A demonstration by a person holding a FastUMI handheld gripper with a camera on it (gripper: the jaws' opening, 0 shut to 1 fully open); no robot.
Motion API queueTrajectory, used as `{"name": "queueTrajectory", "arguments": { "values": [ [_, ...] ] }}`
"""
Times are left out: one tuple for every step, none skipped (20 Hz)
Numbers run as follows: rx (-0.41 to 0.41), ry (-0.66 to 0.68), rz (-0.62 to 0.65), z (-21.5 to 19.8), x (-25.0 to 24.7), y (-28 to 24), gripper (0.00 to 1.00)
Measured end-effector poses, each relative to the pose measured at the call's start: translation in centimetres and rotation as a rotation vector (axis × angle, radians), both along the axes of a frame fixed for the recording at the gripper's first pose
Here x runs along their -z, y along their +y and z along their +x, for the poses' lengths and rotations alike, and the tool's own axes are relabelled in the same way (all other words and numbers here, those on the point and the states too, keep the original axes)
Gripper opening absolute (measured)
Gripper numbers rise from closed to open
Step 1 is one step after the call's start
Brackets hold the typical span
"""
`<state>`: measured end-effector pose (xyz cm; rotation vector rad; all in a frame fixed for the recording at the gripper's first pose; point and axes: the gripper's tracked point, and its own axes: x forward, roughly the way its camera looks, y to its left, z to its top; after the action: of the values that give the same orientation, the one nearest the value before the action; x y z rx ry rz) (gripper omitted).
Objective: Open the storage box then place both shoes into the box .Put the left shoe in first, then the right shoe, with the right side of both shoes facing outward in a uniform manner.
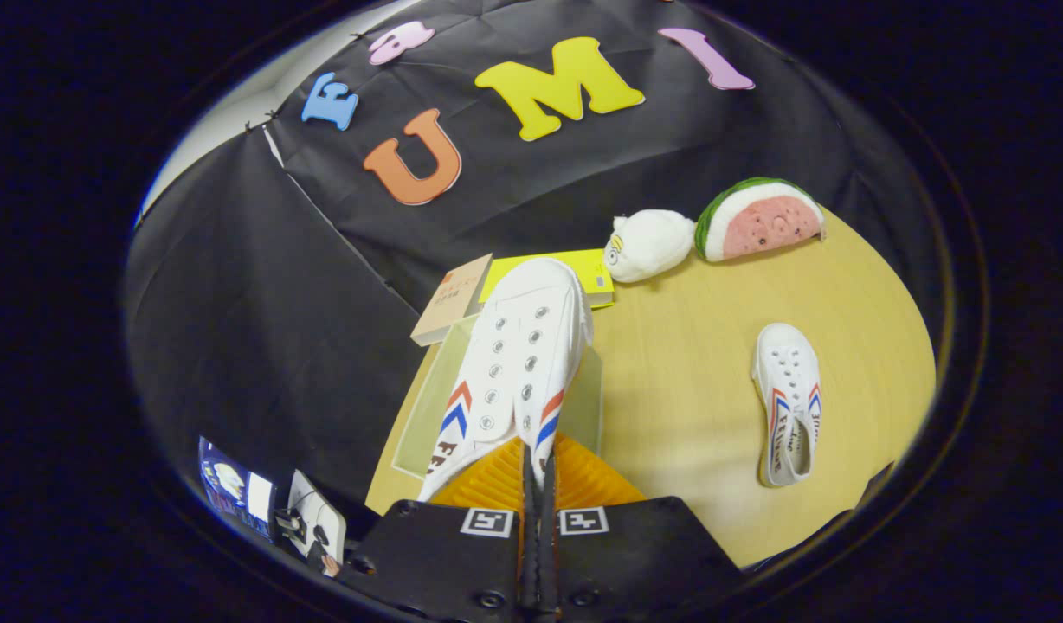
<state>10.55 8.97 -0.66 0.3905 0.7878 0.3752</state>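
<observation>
My gripper [536,463] is shut on a white canvas shoe [514,363], both orange fingers [575,484] pinching its heel collar. The shoe has red and blue chevrons and points away from me, toe up. It hangs over a clear storage box [428,407] whose pale translucent walls show on either side of it, at the near left part of the wooden table [670,398]. A second matching white shoe [789,402] lies flat on the table to the right, toe pointing away, well apart from the box.
Beyond the box lie a tan book [452,298] and a yellow book [596,275]. A white plush toy [648,244] and a watermelon-slice plush [761,216] sit at the table's far edge. Small devices [263,506] stand low at the left, off the table.
</observation>
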Motion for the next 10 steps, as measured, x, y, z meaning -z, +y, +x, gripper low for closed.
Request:
{"name": "queueTrajectory", "arguments": {
  "values": [
    [-0.011, 0.005, -0.005, 0.3, 0.0, 1.1, 0.05],
    [-0.014, 0.011, -0.006, 0.9, 0.0, 2.3, 0.06],
    [-0.011, 0.013, -0.009, 1.6, 0.2, 3.4, 0.06],
    [-0.007, 0.015, -0.015, 2.3, 0.4, 4.4, 0.06],
    [-0.002, 0.020, -0.024, 3.0, 0.9, 5.5, 0.06],
    [0.003, 0.027, -0.032, 3.6, 1.4, 6.6, 0.06],
    [0.005, 0.036, -0.036, 4.1, 2.0, 7.8, 0.06],
    [0.004, 0.040, -0.041, 4.8, 2.6, 8.9, 0.06],
    [0.006, 0.043, -0.046, 5.4, 3.2, 9.8, 0.06],
    [0.011, 0.045, -0.047, 6.0, 3.8, 10.7, 0.06]
  ]
}}
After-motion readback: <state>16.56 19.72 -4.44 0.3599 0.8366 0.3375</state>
